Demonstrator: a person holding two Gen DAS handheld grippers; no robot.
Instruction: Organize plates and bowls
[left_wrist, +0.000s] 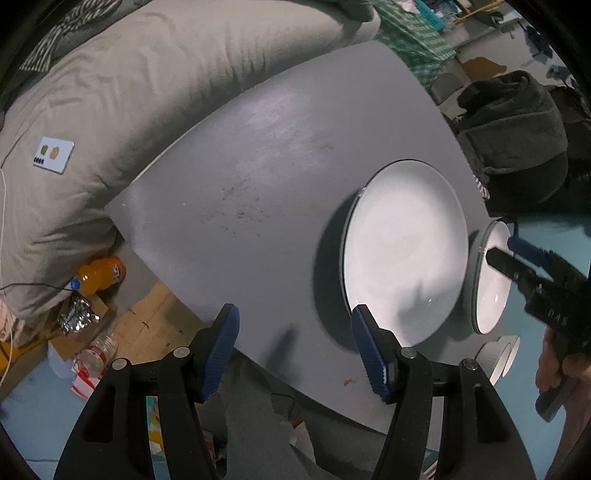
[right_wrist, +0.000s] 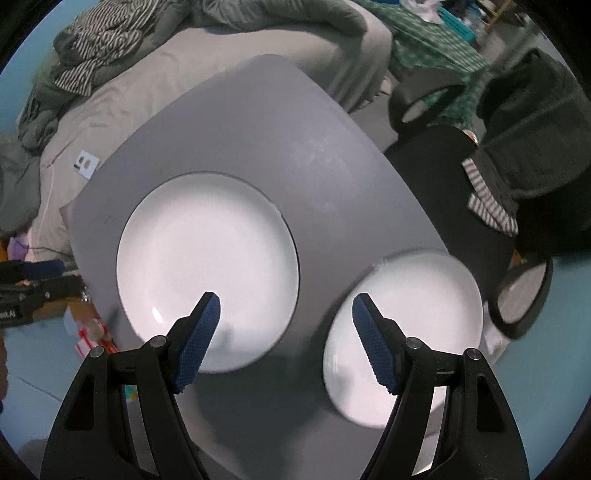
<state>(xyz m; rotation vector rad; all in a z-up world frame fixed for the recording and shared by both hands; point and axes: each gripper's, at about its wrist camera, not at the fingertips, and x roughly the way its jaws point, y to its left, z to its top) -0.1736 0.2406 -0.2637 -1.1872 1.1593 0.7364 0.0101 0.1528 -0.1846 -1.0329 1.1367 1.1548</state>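
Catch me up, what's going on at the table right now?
A person holds a gripper in each hand above a grey table. Both are open and empty. The right gripper hangs between a large white plate and a white bowl; the left gripper sits at the plate's near edge. Nothing is stacked yet.

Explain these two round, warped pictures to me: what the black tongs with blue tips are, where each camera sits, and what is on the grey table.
The tongs are hand-held grippers, one in each of a person's hands, each carrying a wide-angle camera looking along its fingers. One picture comes from the left gripper, the other from the right gripper. Both stand open and hold nothing. On the grey table lie a large white plate and a white bowl beside it, apart. The left view also shows the right gripper over the bowl.
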